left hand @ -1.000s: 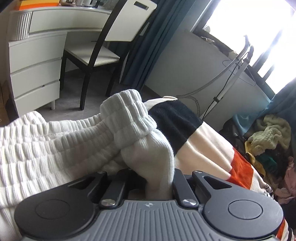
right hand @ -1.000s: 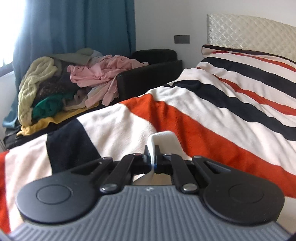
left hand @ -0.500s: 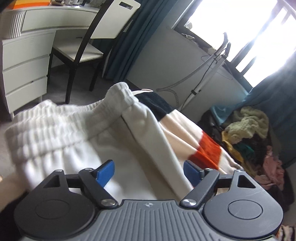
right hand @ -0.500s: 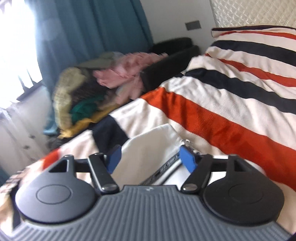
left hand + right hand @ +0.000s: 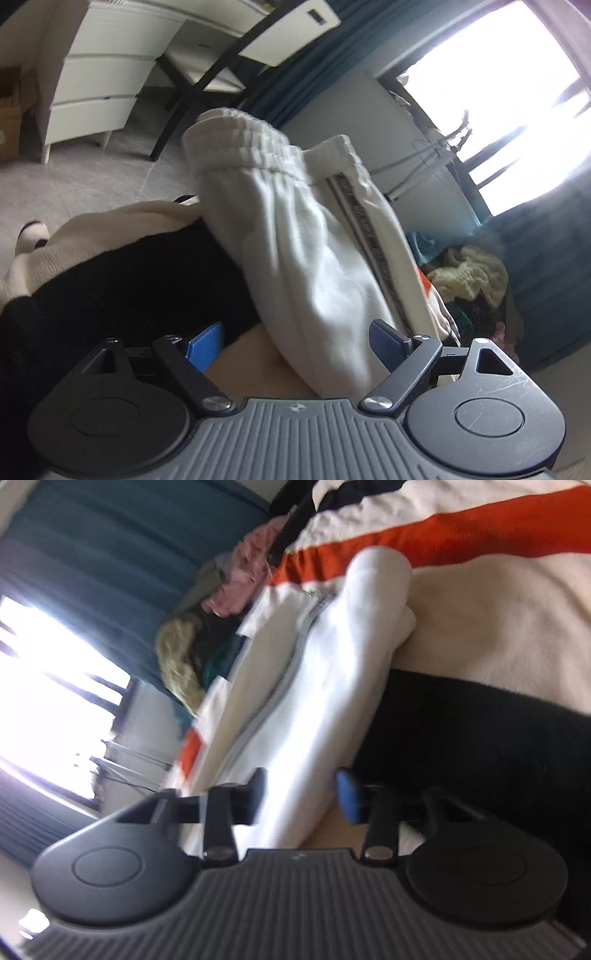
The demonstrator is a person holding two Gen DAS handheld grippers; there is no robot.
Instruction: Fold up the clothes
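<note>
A white garment (image 5: 314,251) with an elastic hem and a grey zip lies folded lengthwise on the striped blanket (image 5: 110,288) of the bed. My left gripper (image 5: 299,345) is open, its blue pads either side of the garment's near end without pinching it. In the right wrist view the same garment (image 5: 317,686) runs away from me along the blanket (image 5: 480,627). My right gripper (image 5: 303,794) is open and rolled sideways, its jaws straddling the garment's near end. The view is blurred.
A white drawer unit (image 5: 103,92) and a chair (image 5: 236,55) stand on the floor beyond the bed edge. A heap of clothes (image 5: 476,280) lies by the teal curtain (image 5: 110,561) and bright window. A person's foot (image 5: 33,240) shows at left.
Both grippers let go of the white garment and opened. The garment now lies folded on the bed. Both cameras have swung and rolled, the right one strongly sideways.
</note>
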